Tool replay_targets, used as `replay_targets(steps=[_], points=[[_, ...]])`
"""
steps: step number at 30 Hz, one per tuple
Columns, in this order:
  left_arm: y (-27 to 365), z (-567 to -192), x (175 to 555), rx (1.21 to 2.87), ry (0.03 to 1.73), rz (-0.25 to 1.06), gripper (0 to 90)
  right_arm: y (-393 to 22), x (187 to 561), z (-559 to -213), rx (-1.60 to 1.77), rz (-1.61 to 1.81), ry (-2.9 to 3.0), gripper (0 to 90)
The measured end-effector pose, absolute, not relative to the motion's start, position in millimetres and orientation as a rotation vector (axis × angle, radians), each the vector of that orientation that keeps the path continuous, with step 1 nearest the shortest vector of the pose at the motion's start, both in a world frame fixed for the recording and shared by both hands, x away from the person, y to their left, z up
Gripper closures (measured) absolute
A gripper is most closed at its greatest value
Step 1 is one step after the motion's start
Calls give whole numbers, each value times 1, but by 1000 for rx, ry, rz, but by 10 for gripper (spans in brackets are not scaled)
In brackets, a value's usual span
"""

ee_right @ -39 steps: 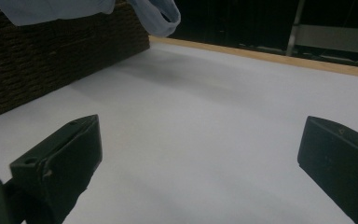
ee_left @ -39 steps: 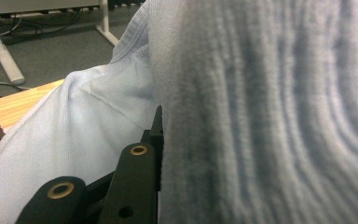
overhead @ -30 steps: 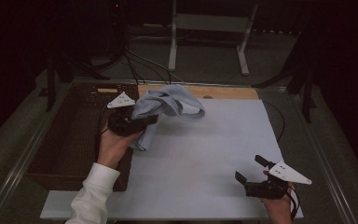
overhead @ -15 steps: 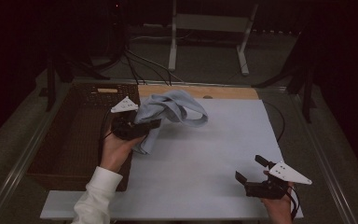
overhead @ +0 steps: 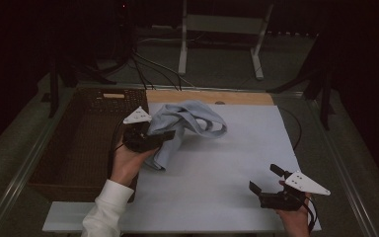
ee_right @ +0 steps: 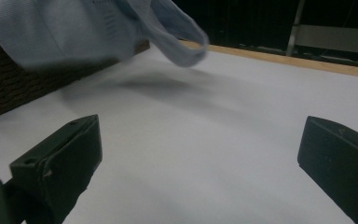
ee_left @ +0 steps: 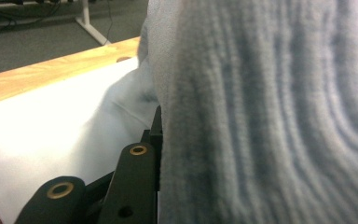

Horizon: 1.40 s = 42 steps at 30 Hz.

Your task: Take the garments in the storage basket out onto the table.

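**Cloth in my left gripper, right gripper waiting wide**

I have the light blue cloth (overhead: pixel 187 126) clamped in my left gripper (overhead: pixel 150 139). In the left gripper view the ribbed fabric (ee_left: pixel 270 116) sits pressed right up against the black jaws, so I read them as closed on it. From the grip point the cloth runs two ways: a short tail hangs down below the jaws, its end at or near the white table sheet (overhead: pixel 217 173), and the longer part arches up and away from the gripper, toward the far right, ending in a loop held off the sheet (its shadow lies underneath, as the right gripper view shows).

My right gripper (overhead: pixel 269 183) is well apart from the cloth, low over the near edge of the sheet, jaws spread wide with nothing between them. From its camera the cloth (ee_right: pixel 98 28) hangs ahead and to the left, and the loop is its nearest part.

The relation that matters: the cloth's long axis runs from my left jaws out toward the far right, so the free loop lies ahead of the empty right gripper rather than the left. I judge the next move is the right gripper's, reaching forward and left for that loop. The wicker basket (overhead: pixel 86 138) sits just beside my left hand, on its outer side.
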<state>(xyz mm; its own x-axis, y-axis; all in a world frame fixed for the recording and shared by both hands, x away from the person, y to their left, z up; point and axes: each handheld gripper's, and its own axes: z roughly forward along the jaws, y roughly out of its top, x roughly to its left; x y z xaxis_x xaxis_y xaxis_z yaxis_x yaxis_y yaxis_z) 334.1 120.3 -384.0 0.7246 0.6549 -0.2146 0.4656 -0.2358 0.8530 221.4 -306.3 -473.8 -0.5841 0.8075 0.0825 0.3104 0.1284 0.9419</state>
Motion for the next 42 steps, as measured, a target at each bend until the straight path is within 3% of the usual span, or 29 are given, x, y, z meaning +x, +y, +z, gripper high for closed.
replay_targets(steps=[42], points=[[92,-405,322,1917,829,141,667,-306,221,-474,1075,1462,1962,1]])
